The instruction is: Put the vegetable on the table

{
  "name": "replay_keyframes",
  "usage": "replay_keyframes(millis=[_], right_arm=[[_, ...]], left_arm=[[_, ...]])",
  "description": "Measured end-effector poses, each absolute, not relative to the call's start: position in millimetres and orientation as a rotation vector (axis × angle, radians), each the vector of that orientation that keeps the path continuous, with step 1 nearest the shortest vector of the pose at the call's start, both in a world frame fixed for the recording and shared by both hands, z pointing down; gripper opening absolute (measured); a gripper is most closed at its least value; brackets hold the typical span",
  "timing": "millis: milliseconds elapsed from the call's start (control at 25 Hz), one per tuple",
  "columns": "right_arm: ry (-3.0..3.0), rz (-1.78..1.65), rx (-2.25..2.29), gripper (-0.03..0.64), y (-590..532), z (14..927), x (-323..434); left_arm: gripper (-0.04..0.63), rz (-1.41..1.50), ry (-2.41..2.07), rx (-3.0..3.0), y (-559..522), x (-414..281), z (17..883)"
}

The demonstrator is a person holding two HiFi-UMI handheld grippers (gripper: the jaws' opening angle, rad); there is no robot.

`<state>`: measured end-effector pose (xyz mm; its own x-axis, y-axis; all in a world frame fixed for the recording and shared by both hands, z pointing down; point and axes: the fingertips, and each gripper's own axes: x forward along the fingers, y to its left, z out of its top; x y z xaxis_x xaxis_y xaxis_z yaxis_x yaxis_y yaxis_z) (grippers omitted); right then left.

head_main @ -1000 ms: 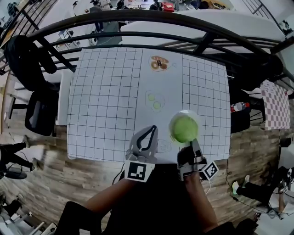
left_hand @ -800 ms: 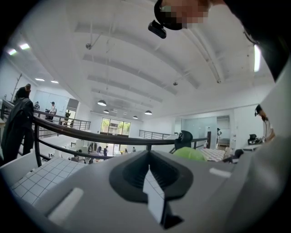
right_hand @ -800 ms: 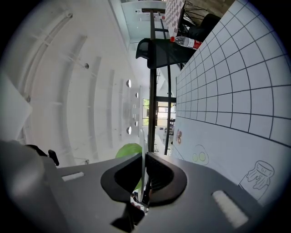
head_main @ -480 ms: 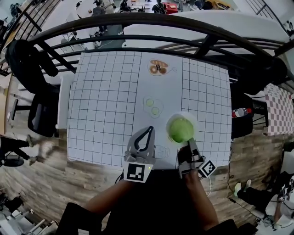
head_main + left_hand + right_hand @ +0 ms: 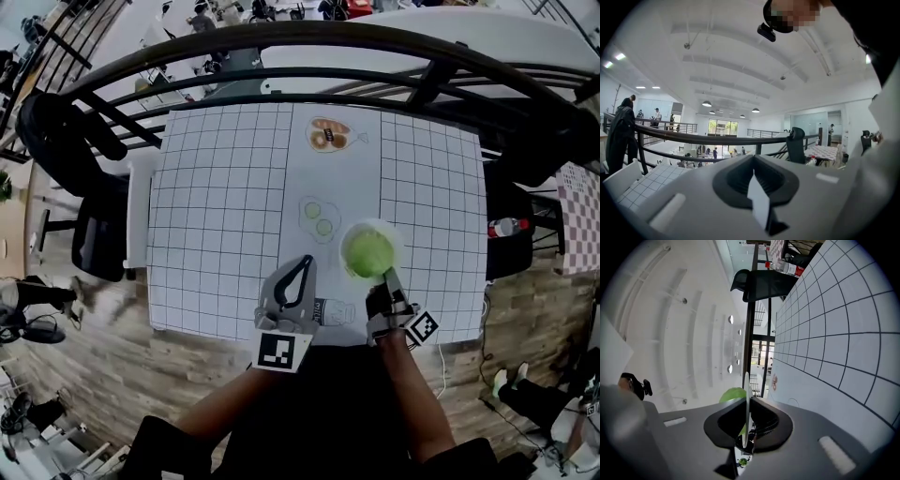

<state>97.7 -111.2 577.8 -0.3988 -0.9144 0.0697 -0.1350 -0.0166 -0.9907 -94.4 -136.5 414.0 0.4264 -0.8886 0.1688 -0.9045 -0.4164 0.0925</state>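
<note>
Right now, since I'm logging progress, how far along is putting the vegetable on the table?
Done: the green vegetable lies on a white plate. In hand: the right gripper pinches the plate's rim over the table. Left: whether it touches yet is unclear; releasing remains.

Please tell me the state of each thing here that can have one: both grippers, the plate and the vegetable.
Left gripper: jaw tips together, empty.
Right gripper: shut on the near rim of the round white plate.
Plate: held over the grid-covered table; whether it touches the table cannot be told.
Round green vegetable: lying on the plate.
</note>
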Motion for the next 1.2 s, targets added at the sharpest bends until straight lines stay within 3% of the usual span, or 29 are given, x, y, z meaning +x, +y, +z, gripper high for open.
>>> replay_keyframes(millis=[1200], right_arm=[[1.615, -1.64, -1.243, 0.02, -119, 715, 110]], left_arm=[[0.009, 0.266, -1.653, 2.439, -148, -78, 436]])
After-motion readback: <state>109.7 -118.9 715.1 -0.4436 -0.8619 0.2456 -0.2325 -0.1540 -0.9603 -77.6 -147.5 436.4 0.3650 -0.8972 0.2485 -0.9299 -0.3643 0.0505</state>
